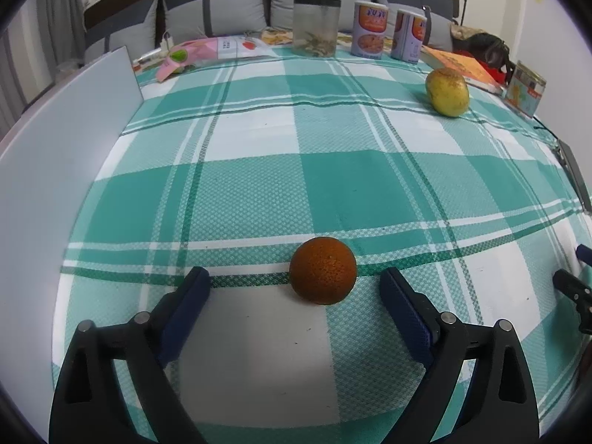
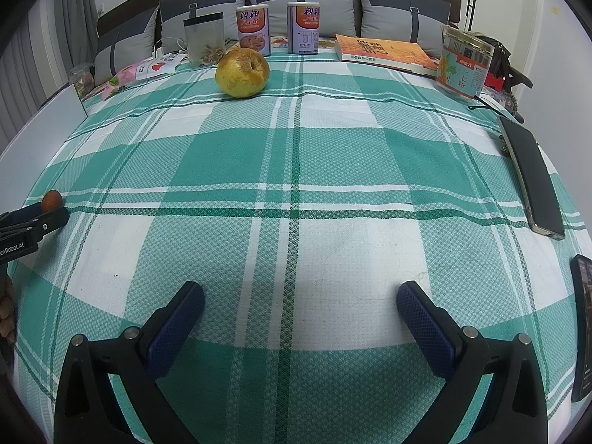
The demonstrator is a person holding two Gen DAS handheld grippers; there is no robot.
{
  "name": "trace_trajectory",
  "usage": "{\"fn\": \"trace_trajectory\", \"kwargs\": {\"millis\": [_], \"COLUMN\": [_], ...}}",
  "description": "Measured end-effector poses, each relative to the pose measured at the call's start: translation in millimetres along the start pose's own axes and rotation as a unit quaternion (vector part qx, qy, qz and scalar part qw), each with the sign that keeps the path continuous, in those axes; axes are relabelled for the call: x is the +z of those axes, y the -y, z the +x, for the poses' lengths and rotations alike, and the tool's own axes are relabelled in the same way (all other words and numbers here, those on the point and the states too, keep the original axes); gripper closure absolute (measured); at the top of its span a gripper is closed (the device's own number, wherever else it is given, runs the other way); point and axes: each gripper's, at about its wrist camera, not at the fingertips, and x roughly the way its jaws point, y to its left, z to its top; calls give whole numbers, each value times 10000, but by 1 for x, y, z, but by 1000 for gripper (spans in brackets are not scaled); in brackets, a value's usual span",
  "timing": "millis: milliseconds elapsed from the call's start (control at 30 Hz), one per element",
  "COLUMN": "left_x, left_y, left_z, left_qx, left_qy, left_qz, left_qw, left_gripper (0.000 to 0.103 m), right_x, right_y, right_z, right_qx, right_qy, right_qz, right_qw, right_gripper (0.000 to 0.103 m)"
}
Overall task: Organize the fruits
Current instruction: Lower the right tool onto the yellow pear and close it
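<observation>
The right wrist view's left edge crops the left hand-held gripper (image 2: 44, 218) — it half-hides the orange (image 2: 51, 200).

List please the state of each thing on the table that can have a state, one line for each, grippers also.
Left gripper: open, pads clear of the orange.
Right gripper: open, nothing between its fingers.
Orange: resting on the cloth, not held.
Yellow apple: resting on the cloth, stem dip facing sideways.
Clear jar: upright, lid on, nearly empty.
Two cans: upright, lids on.
Book: closed, lying flat.
Phone: screen dark, lying flat.
</observation>
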Motion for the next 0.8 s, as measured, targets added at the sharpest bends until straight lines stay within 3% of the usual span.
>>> {"fn": "trace_trajectory", "kwargs": {"millis": [667,733,800], "left_x": [1,1,1], "left_y": [-1,-1,-1], "left_z": [0,0,0], "left_qx": [-8,-10,-10], "left_qy": [0,2,2], "left_qz": [1,0,1], "left_qw": [10000,10000,10000], "left_gripper": [8,8,8], "right_x": [1,8,23], "right_y": [0,0,6], "right_z": [0,0,-5], "right_qx": [33,77,158], "right_qy": [-54,-306,-245], "right_qz": [-18,-83,150], "right_qw": [10000,9995,9995], "right_gripper": [0,0,0]}}
